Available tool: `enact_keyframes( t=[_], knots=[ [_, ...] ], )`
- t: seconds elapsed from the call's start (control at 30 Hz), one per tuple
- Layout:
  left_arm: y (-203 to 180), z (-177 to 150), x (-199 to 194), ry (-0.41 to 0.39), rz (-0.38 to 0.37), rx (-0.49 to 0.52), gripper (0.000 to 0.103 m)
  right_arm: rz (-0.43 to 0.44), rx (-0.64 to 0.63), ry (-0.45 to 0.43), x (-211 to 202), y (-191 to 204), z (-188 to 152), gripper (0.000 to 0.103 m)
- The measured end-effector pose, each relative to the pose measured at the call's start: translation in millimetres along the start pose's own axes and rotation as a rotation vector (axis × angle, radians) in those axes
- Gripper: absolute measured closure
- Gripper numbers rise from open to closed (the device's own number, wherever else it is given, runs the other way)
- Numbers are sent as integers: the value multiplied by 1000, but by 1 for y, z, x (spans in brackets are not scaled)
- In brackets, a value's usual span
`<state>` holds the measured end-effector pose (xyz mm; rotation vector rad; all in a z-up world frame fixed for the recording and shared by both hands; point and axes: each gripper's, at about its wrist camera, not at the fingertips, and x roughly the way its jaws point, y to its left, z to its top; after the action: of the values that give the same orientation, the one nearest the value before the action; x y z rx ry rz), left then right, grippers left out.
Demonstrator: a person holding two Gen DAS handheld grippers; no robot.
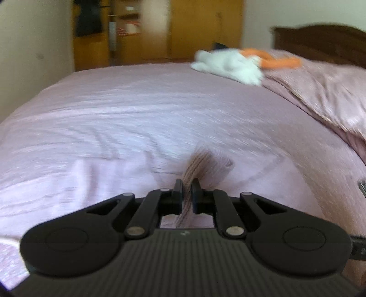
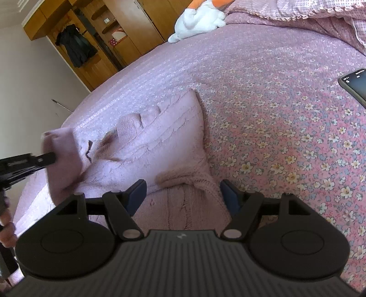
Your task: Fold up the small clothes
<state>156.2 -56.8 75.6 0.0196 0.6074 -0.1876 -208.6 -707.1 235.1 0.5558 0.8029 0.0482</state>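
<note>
A pale pink knitted garment (image 2: 160,141) lies spread on the bed's pink bedspread (image 2: 274,102). My left gripper (image 1: 187,186) is shut on a raised fold of that knit (image 1: 205,164). In the right wrist view my left gripper (image 2: 49,158) comes in from the left edge and holds a sleeve-like end of the garment lifted off the bed. My right gripper (image 2: 183,185) stands open low over the near part of the garment. A rolled knitted edge (image 2: 183,178) lies between its blue-padded fingers (image 2: 137,194), which do not press on it.
A white and orange plush toy (image 2: 196,20) lies at the far side of the bed. A dark phone (image 2: 354,84) rests on the bedspread at the right. Bunched pink bedding (image 1: 320,96) and a wooden headboard (image 1: 320,43) are at the right, and a wooden wardrobe (image 2: 128,29) stands beyond the bed.
</note>
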Motion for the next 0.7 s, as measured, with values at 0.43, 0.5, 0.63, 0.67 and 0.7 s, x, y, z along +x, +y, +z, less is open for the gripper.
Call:
enact_keyframes(
  t=[0.43,0.5,0.63,0.67,0.7],
  knots=[
    [71,-30,8,143,216,-65,77,-32,-51,16,3,8,1,24],
    [79,-35,8,165,262,-53,75,-35,-60,23,3,8,2,24],
    [101,-35,2,197,305,-47,75,-42,-76,33,3,13,9,24],
    [106,-35,-1,197,299,-49,74,-40,-82,28,3,14,11,24],
    [111,-32,-2,195,289,-58,73,-38,-90,20,2,16,15,24]
  ],
)
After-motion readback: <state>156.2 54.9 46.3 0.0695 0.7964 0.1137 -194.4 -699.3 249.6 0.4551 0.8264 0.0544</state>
